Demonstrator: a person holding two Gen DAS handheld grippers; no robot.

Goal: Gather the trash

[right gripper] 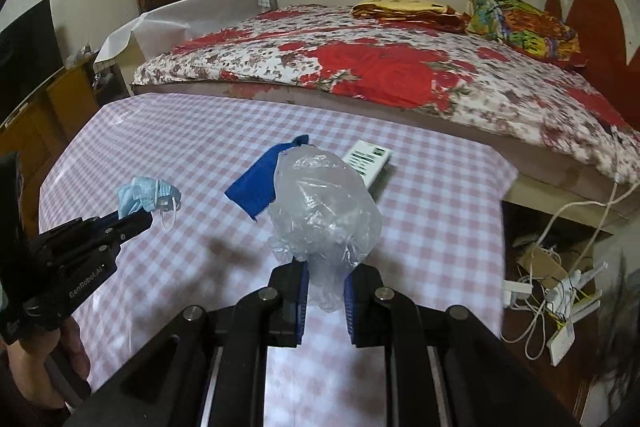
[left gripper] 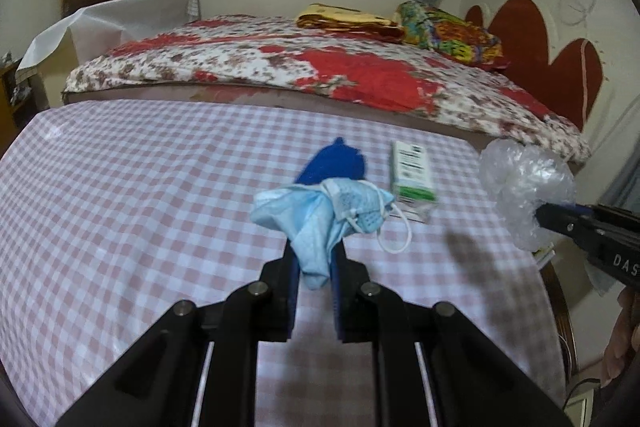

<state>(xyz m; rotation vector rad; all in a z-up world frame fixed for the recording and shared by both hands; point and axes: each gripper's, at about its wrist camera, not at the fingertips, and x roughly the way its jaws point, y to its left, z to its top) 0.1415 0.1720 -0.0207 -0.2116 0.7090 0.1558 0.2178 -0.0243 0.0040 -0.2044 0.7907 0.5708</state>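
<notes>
Left wrist view: left gripper (left gripper: 314,259) pinches a blue mask (left gripper: 320,215) above the checked worktop (left gripper: 120,187); a box (left gripper: 412,177) lies beyond. Right wrist view: right gripper (right gripper: 325,283) pinches a clear bag (right gripper: 324,211); blue cloth (right gripper: 260,183) lies on the worktop behind.

Between the left gripper's (left gripper: 313,259) pads, the crumpled light-blue face mask (left gripper: 320,215) hid the near edge of the dark blue cloth scrap (left gripper: 332,163) lying beyond it. The print on the small white-and-green cardboard box (left gripper: 412,173), ahead and right of that claw, was too blurred to read. In the right gripper (right gripper: 325,283), the clear crumpled plastic bag (right gripper: 324,211) covered part of the same scrap and box.
</notes>
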